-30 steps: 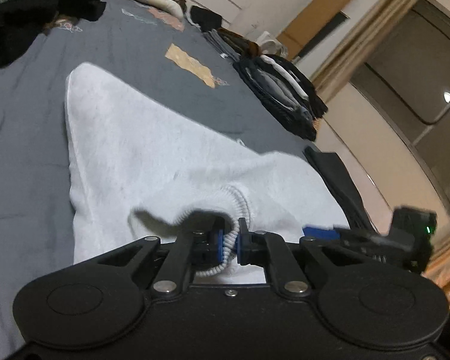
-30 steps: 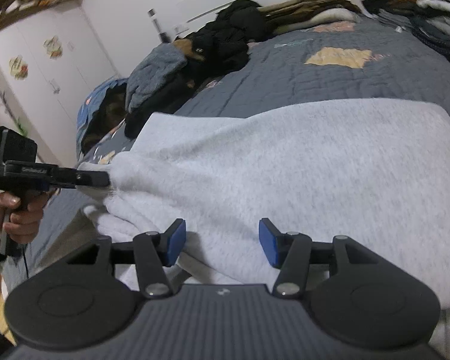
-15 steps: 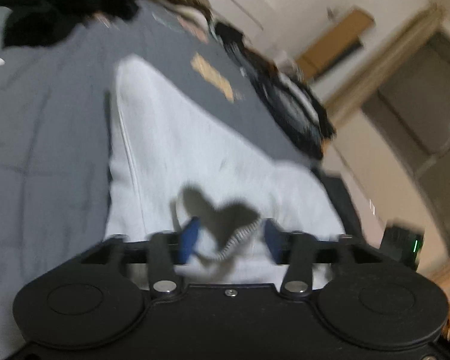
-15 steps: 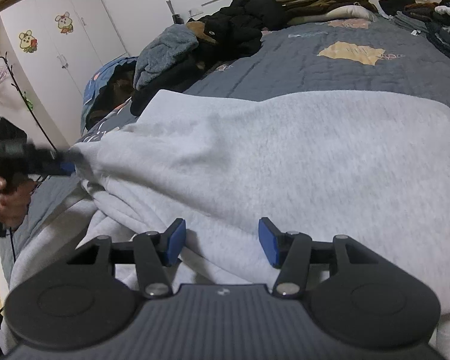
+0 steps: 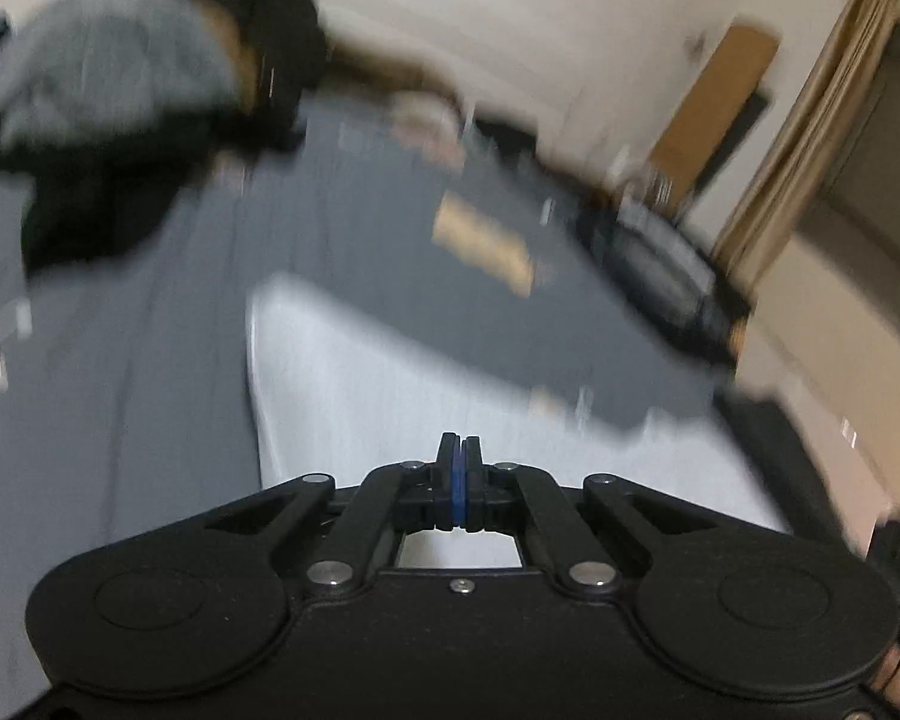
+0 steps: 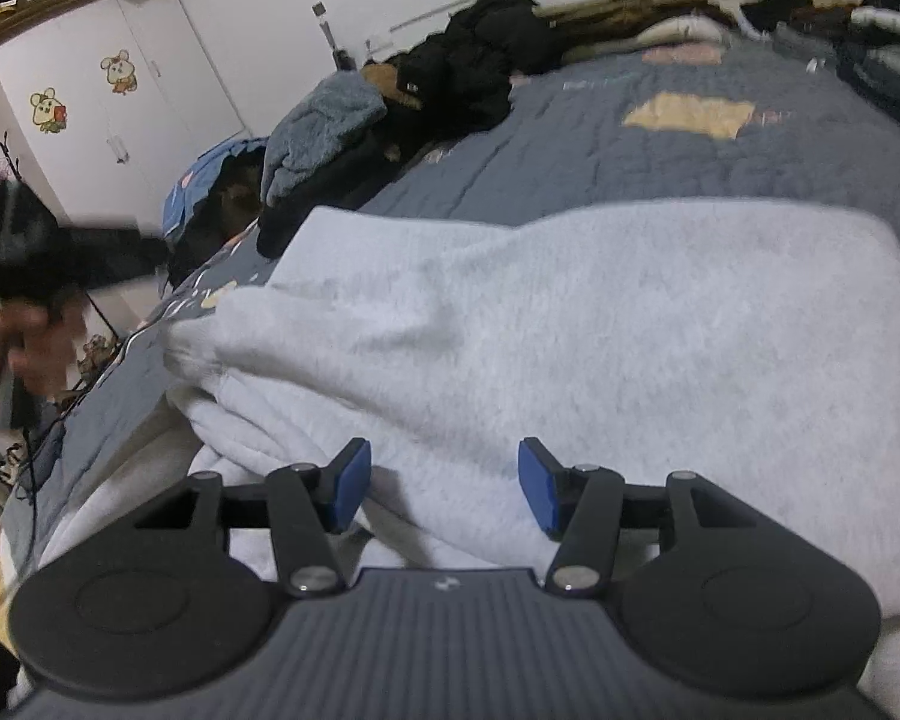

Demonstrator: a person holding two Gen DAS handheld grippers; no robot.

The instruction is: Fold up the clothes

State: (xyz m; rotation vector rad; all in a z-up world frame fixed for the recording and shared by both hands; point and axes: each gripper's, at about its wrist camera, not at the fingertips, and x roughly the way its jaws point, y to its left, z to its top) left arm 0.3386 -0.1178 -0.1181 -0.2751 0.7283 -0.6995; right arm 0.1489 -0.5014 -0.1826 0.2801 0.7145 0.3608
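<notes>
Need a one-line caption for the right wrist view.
Right tool open over the folded light grey sweatshirt on the grey quilt.

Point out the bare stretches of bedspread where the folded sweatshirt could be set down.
Bare grey bedspread lies beyond the light grey sweatshirt, around the tan patch. It is bordered by the dark clothes heap on the left, garments along the headboard and folded stacks on the right. Those edges are crowded.
</notes>
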